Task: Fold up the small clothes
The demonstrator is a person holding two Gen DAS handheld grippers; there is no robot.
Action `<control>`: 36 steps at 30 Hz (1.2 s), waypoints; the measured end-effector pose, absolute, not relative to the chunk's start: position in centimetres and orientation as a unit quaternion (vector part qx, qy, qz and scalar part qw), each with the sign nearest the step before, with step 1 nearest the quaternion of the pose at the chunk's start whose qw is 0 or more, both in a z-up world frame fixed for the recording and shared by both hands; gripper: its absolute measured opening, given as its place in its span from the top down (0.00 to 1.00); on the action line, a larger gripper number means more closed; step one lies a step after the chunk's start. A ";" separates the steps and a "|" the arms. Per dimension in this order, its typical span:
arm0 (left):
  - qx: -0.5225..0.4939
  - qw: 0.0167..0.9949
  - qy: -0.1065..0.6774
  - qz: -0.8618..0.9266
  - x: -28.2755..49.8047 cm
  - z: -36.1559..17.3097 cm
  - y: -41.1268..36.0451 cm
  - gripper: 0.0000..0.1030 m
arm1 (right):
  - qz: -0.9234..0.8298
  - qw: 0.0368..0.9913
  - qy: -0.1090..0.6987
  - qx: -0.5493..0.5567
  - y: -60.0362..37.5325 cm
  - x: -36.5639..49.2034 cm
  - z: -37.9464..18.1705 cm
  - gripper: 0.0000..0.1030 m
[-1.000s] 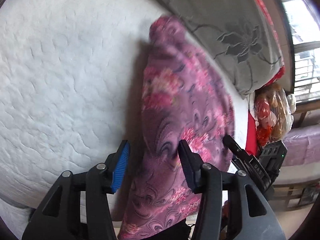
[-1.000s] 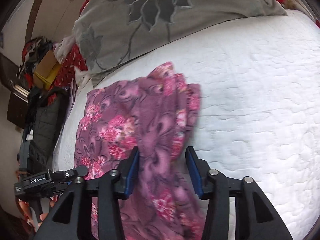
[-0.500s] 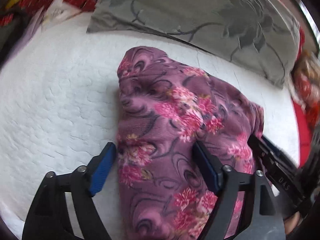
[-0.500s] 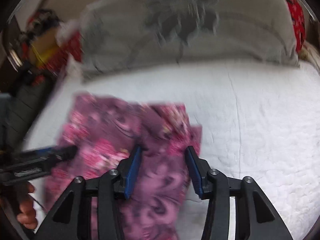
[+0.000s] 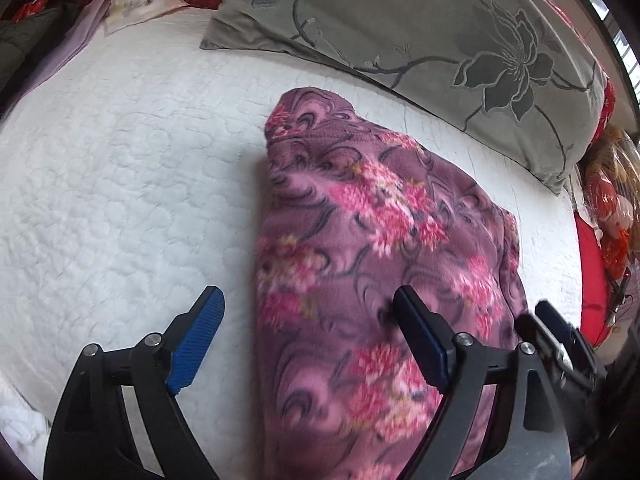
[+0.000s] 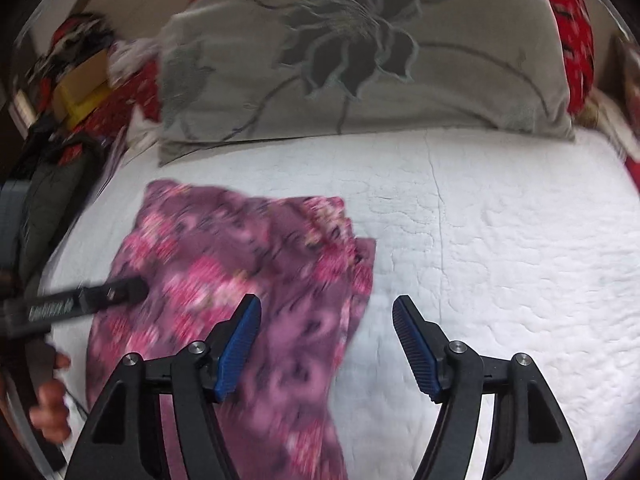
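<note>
A purple fleece garment with pink flowers lies on the white quilted bed, folded lengthwise. My left gripper is open and empty, its jaws straddling the garment's left edge. In the right wrist view the garment lies left of centre. My right gripper is open and empty above the garment's right edge. The left gripper shows at the left in that view, and the right gripper shows at the lower right in the left wrist view.
A grey pillow with a dark flower pattern lies along the far side of the bed, also in the right wrist view. Red bedding and bags sit at the right. Dark clutter and a yellow box stand beyond the bed's left side.
Both grippers have opened and let go of the garment, which now lies flat on the bed. The views have pulled back and tilted toward the pillow.
</note>
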State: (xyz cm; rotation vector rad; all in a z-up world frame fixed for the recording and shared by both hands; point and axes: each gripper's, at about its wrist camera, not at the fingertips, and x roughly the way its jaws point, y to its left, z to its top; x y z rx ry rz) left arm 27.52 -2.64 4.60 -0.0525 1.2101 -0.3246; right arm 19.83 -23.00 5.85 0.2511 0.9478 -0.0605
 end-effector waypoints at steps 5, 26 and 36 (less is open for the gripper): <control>-0.005 0.806 0.574 -0.141 24.4 4.1 -0.8 0.15 | -0.049 0.871 0.476 0.107 -22.2 16.7 3.4 0.19; 0.063 0.786 0.587 -0.187 17.5 1.1 0.9 0.00 | -0.104 0.845 0.502 0.151 -24.1 11.3 2.2 0.01; 0.058 0.788 0.583 -0.192 17.5 1.1 0.9 0.00 | -0.100 0.851 0.482 0.183 -24.7 10.6 1.7 0.00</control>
